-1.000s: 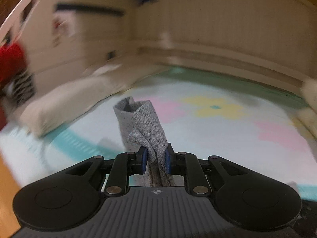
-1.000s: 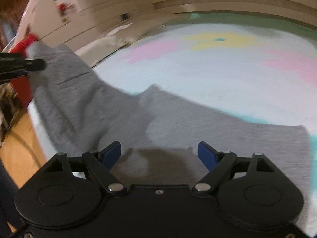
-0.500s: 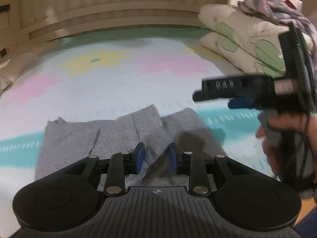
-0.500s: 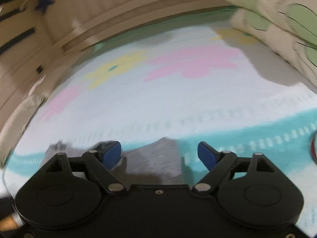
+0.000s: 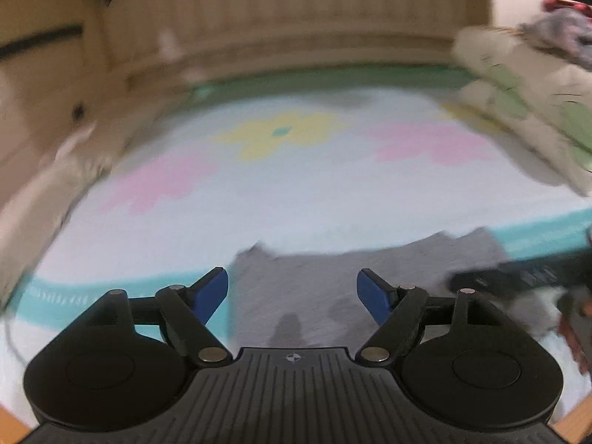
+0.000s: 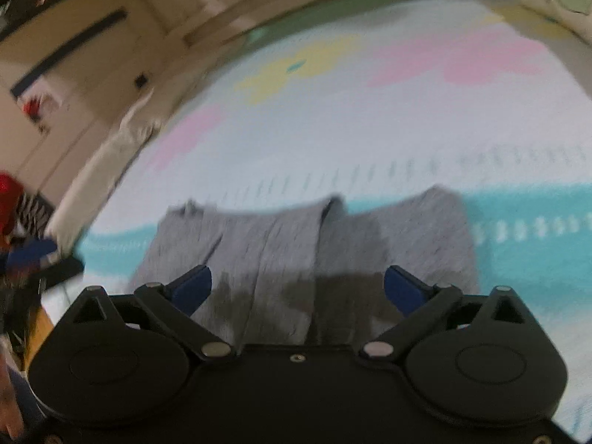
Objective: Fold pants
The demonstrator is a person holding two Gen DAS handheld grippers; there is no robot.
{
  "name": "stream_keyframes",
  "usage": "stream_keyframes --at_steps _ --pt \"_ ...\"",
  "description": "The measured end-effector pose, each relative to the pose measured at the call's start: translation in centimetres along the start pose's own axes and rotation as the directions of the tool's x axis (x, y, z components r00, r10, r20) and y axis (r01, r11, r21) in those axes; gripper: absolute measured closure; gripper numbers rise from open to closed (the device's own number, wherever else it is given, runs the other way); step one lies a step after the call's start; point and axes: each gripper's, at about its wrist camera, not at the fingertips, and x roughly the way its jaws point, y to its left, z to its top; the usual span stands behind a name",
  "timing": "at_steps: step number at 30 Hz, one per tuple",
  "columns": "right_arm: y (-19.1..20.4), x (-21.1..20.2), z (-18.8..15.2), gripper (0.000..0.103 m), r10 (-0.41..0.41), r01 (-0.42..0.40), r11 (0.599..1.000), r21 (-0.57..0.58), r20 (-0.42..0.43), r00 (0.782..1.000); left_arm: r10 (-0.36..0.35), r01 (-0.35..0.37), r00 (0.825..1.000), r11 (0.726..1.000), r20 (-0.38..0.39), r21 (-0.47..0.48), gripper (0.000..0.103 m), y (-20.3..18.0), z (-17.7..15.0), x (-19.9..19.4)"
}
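1. Now both sets of blue fingers are spread wide and empty: left gripper [image 5: 292,290] with pads [image 5: 211,290] apart over grey cloth, right gripper [image 6: 298,288] the same.
2. A second ago the left one was clamped on a bunched-up fold of the pants [image 6: 307,248], lifted off the bed; half a second ago it was nearly closed low over the cloth. It has since let go.
3. Pants lie flat on the near teal stripe of the flowered blanket [image 6: 370,118], doubled over, with a fold edge running down the middle.
4. Right gripper shows at the right edge of the left view, low beside the cloth.
5. Reading: one fold just laid down; next likely smoothing or another fold.
6. Pillows [image 5: 525,111] stacked far right. Motion blur throughout.
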Motion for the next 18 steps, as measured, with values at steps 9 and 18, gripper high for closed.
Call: stream_keyframes --at_steps 9,18 --pt "0.4 2.0 -1.6 0.007 0.055 -0.053 0.998 0.021 -0.132 0.990 0.024 -0.067 0.989 0.953 -0.148 -0.295 0.027 7.2 -1.1 3.2" --pt "4.5 -0.1 1.1 0.076 0.113 -0.116 0.993 -0.037 -0.072 0.991 0.076 -0.136 0.974 0.948 -0.211 -0.288 0.027 8.5 -2.0 3.0"
